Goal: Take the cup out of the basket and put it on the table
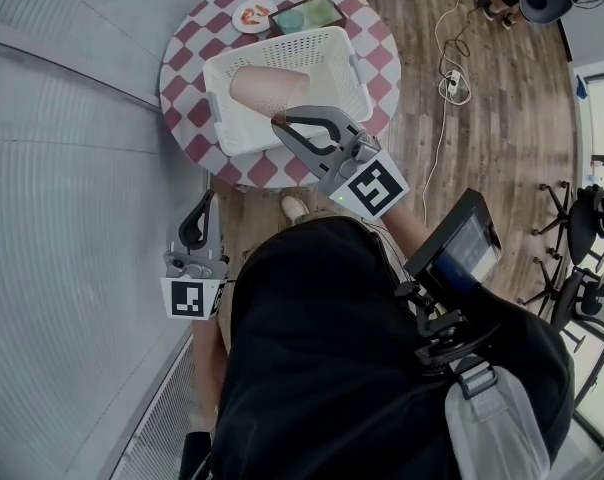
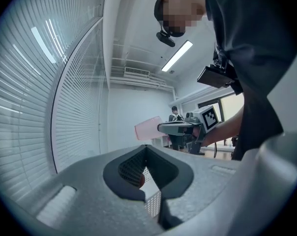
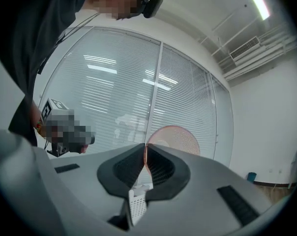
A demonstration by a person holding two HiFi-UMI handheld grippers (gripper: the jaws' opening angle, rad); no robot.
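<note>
A pink cup (image 1: 267, 88) lies on its side over the white basket (image 1: 354, 66) on the round checkered table (image 1: 182, 93). My right gripper (image 1: 279, 120) is shut on the cup's rim. In the right gripper view the cup (image 3: 178, 139) shows past the jaws, its wall pinched between the right gripper's (image 3: 145, 147) pads. The left gripper view shows the cup (image 2: 147, 128) held level in the air by the right gripper (image 2: 160, 127). My left gripper (image 1: 205, 203) hangs low at the person's left side, away from the table. This left gripper (image 2: 144, 149) is shut with nothing in it.
At the table's far edge sit a small plate with food (image 1: 252, 15) and a dark tray (image 1: 308, 15). A blinds-covered glass wall (image 1: 72, 168) runs along the left. Cables (image 1: 450, 78) lie on the wooden floor to the right, and office chairs (image 1: 582, 238) stand further right.
</note>
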